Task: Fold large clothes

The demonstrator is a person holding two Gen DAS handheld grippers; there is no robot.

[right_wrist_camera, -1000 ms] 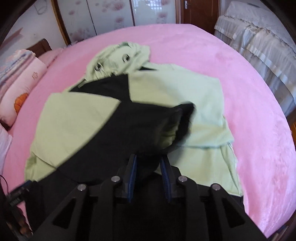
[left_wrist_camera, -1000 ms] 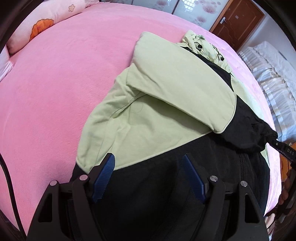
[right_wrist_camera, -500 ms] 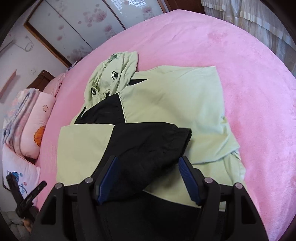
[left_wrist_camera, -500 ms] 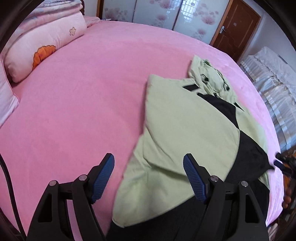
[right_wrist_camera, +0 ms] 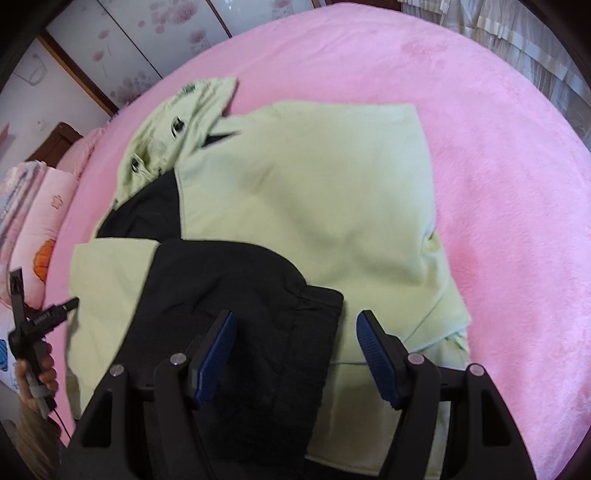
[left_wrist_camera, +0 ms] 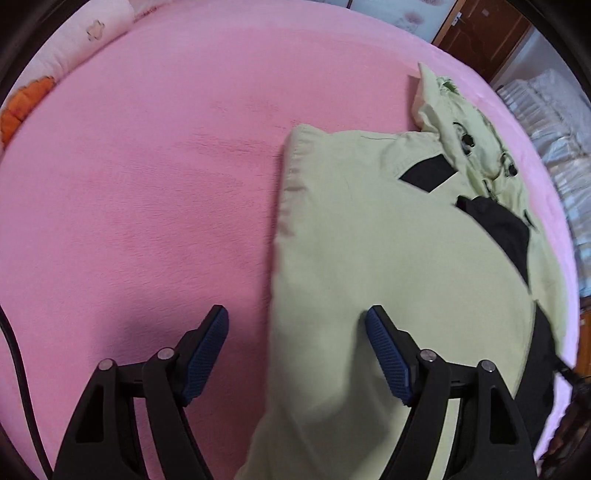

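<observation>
A light green and black hooded jacket [left_wrist_camera: 388,258] lies flat on the pink bed [left_wrist_camera: 147,166], its hood [left_wrist_camera: 469,133] at the far end. My left gripper [left_wrist_camera: 295,325] points down over the jacket's left edge, which runs between the closing jaws; the pads touch nothing. In the right wrist view the jacket [right_wrist_camera: 314,184] has a black sleeve [right_wrist_camera: 229,288] folded across its front. My right gripper [right_wrist_camera: 295,328] hovers over the sleeve's cuff, jaws closing, with the cuff between the pads but not pinched. The left gripper [right_wrist_camera: 40,317] also shows at that view's left edge.
Pink pillows [right_wrist_camera: 48,206] are stacked at the head of the bed. A person's hand [right_wrist_camera: 40,373] holds the left gripper's handle. A second bed with a white cover [left_wrist_camera: 546,110] stands on the far side, and a wooden door [left_wrist_camera: 480,26] and wardrobe panels [right_wrist_camera: 129,44] are behind.
My left gripper slid left from the black hem to the jacket's left edge. My right gripper let go of the black sleeve, which now lies on the jacket, and dropped closer to it.
</observation>
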